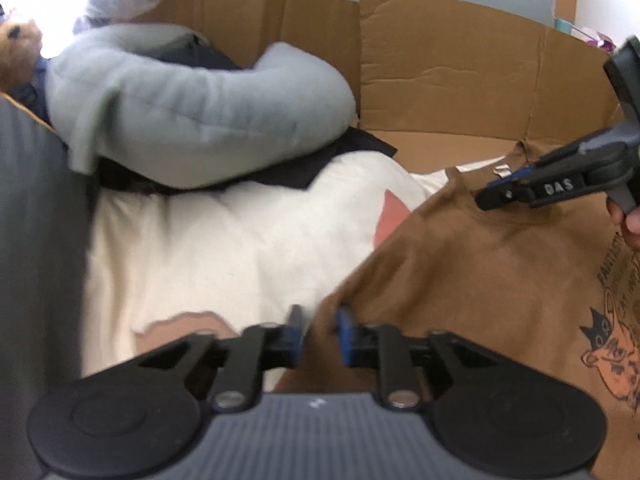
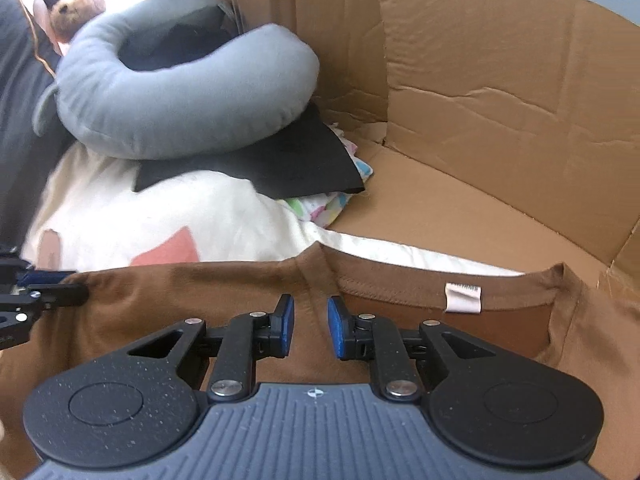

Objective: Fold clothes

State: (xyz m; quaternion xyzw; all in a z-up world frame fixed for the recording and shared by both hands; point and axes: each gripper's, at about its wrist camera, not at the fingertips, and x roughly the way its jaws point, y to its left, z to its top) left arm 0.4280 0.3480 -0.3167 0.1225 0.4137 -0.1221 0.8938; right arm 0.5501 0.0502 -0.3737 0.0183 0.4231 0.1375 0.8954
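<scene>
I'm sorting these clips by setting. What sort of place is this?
Probably a home room, perhaps a bedroom or living area: a brown T-shirt lies on a cream blanket, with a grey neck pillow and teddy bear beside cardboard panels.

- The right gripper (image 2: 311,326) is hovering with parted jaws over the brown T-shirt (image 2: 160,308) near its collar.
- A grey neck pillow (image 2: 180,96) is lying far left.
</scene>
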